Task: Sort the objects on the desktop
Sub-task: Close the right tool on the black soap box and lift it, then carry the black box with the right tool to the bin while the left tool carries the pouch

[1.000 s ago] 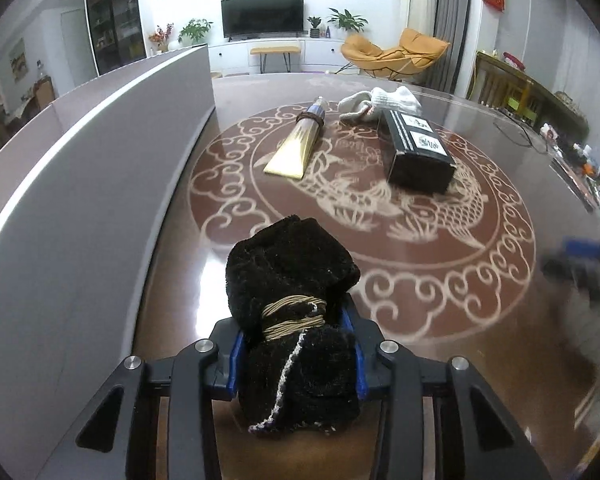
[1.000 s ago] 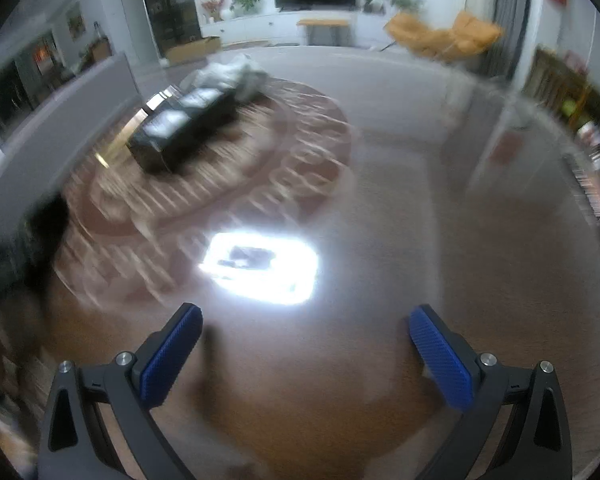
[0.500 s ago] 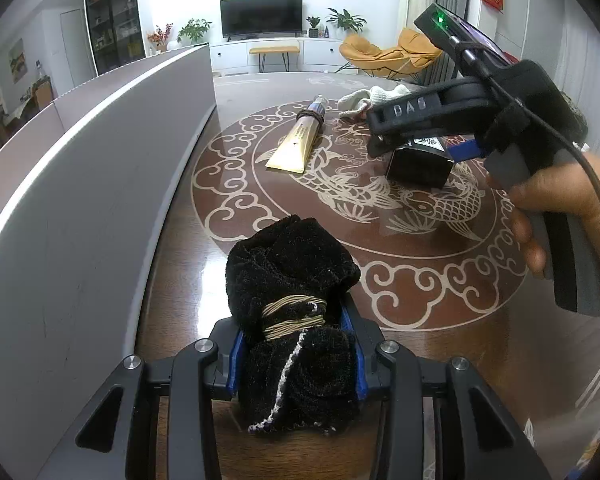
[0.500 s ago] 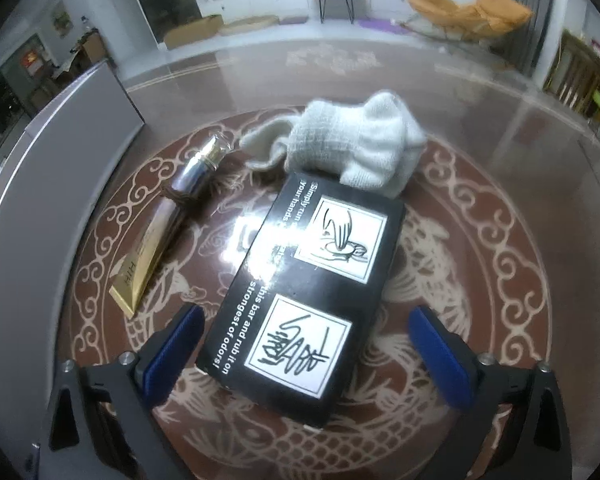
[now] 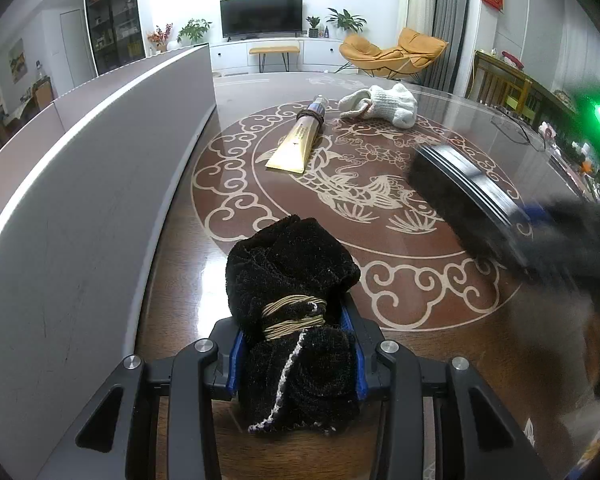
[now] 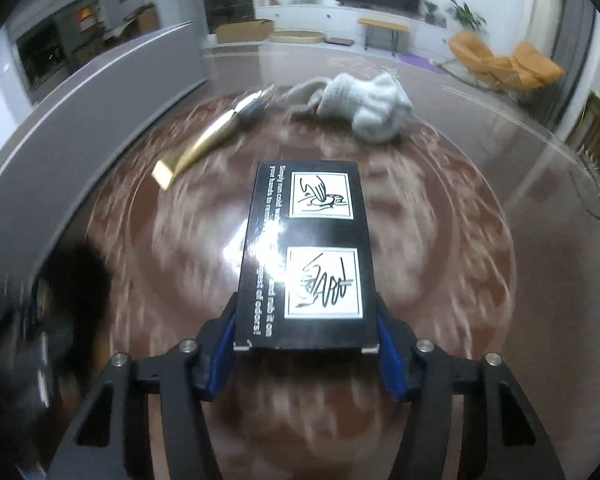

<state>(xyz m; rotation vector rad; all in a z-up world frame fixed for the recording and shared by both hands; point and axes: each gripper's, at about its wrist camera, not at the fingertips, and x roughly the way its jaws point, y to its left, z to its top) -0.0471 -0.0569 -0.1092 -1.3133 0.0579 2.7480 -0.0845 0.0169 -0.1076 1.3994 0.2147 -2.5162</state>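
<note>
Over the desk (image 5: 428,256) your left tongs (image 5: 296,356) hold the black cloth bundle (image 5: 292,280); your right tongs (image 6: 306,356) are closing on the black box (image 6: 308,256).

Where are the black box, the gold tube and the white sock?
black box (image 6: 306,256), right wrist view, printed top face.
gold tube (image 5: 296,145), left wrist view, flat body.
white sock (image 5: 392,101), left wrist view, knitted middle.

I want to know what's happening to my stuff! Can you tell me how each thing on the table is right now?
Black fuzzy bundle: tied with cord, clamped in the left gripper.
Black box: between the blue pads of the right gripper, whose jaws are closing on it.
Gold tube: lying flat, cap on, untouched.
White knitted cloth: crumpled on the table, untouched.
</note>
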